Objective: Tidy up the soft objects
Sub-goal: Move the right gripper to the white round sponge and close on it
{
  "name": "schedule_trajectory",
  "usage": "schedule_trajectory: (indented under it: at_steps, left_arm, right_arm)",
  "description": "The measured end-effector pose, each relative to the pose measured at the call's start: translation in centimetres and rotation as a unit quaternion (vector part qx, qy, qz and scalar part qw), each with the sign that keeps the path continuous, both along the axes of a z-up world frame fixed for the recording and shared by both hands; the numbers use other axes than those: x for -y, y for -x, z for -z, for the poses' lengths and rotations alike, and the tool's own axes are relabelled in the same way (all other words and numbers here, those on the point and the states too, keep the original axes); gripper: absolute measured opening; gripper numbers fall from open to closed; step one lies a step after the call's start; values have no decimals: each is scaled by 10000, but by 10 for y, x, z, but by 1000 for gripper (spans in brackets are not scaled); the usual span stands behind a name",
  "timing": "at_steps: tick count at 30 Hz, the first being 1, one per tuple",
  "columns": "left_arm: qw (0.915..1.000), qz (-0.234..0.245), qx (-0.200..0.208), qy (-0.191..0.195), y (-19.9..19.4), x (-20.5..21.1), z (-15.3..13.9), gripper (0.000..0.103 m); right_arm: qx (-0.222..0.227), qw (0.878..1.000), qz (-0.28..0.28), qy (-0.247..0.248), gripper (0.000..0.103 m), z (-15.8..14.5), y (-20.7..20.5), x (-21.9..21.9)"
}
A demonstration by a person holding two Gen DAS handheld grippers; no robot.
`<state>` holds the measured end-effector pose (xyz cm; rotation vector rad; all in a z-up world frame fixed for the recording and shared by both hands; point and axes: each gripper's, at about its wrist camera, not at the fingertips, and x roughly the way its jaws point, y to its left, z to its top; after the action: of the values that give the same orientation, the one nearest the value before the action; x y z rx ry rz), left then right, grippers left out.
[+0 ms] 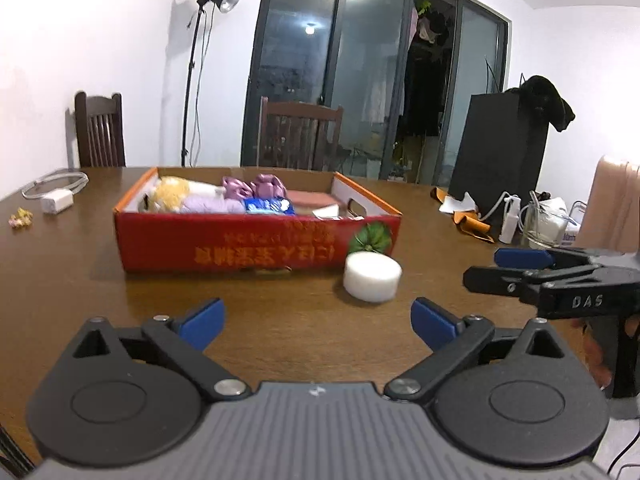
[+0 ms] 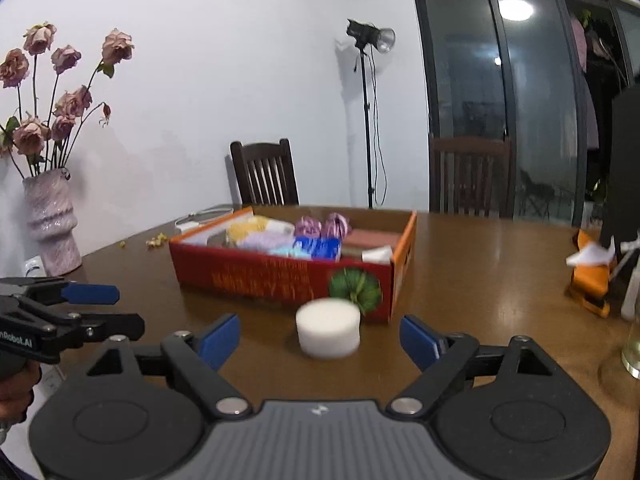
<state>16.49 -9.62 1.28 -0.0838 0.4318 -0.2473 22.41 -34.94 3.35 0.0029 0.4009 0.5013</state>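
A white foam cylinder (image 1: 372, 276) (image 2: 328, 328) stands on the brown table (image 1: 80, 280) just in front of the near right corner of a red cardboard box (image 1: 256, 240) (image 2: 280, 276). The box holds several soft things: a yellow plush (image 1: 172, 194), purple bundles (image 1: 256, 188), a blue pack (image 1: 268, 206) and a pink block (image 1: 312, 198). My left gripper (image 1: 316, 320) (image 2: 116, 310) is open and empty, short of the box. My right gripper (image 2: 320, 340) (image 1: 496, 270) is open; the cylinder sits ahead between its blue pads, untouched.
A pale vase of dried roses (image 2: 52, 232) stands at the far left. A white charger with cable (image 1: 56, 202) lies behind the box's left. A glass jar (image 1: 548, 220), orange cloth (image 2: 592, 280) and a black box (image 1: 500, 160) crowd the right. Chairs (image 1: 100, 132) line the far side.
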Motion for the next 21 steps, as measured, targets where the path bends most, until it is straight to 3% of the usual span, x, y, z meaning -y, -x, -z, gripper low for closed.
schedule_trajectory:
  at_steps: [9, 12, 13, 15, 17, 21]
  left_arm:
    - [9997, -72, -208, -64, -45, 25, 11, 101]
    - [9984, -217, -476, -231, -76, 37, 16, 79]
    - [9979, -228, -594, -155, -87, 39, 18, 70]
    - [9962, -212, -818, 188, -108, 38, 22, 65]
    - [9937, -243, -1002, 444, -124, 38, 25, 52]
    - [9912, -105, -1121, 696, -143, 43, 29, 34]
  right_arm:
    - [-386, 9991, 52, -194, 83, 13, -35, 9]
    - [-617, 9974, 76, -360, 74, 19, -62, 8]
    - [-704, 9965, 107, -442, 69, 22, -73, 8]
    - [-918, 9938, 132, -607, 61, 27, -94, 7]
    - [-1078, 9915, 124, -715, 50, 32, -112, 4]
    - [-1285, 9883, -97, -813, 35, 40, -135, -4]
